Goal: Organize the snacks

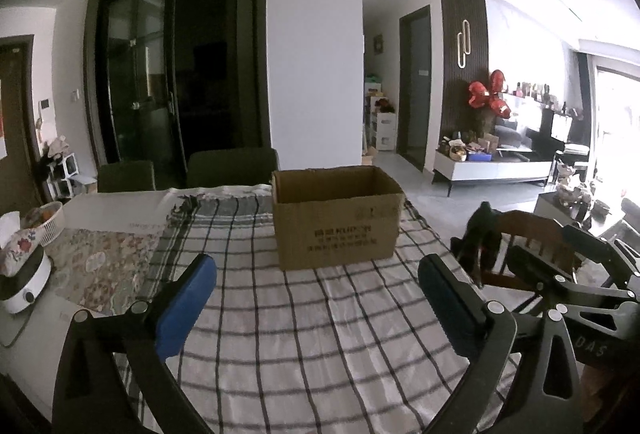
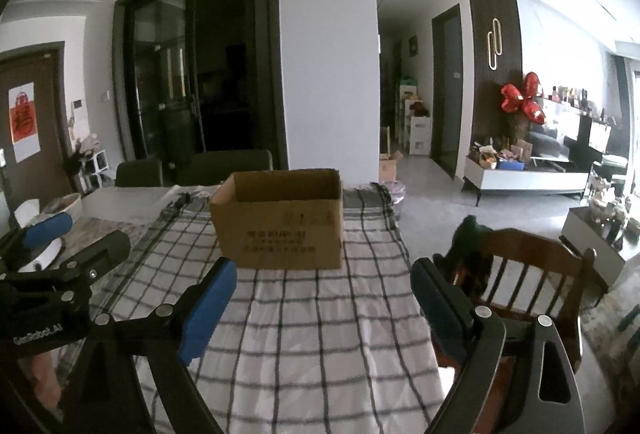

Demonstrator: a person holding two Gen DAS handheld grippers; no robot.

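Observation:
An open brown cardboard box [image 1: 338, 224] stands on the checked tablecloth [image 1: 320, 314], ahead of both grippers; its inside is hidden. It also shows in the right wrist view [image 2: 280, 222]. My left gripper [image 1: 316, 282] is open and empty, above the cloth in front of the box. My right gripper [image 2: 322, 290] is open and empty, also short of the box. The right gripper shows at the right edge of the left wrist view [image 1: 580, 274], and the left gripper at the left edge of the right wrist view [image 2: 60, 254]. No snacks are in view.
A white basket [image 1: 50, 220], a floral pouch [image 1: 20, 246] and a white appliance [image 1: 24, 286] sit on the table's left. Green chairs [image 1: 232, 166] stand behind the table. A wooden chair [image 2: 528, 274] with dark cloth stands at the right.

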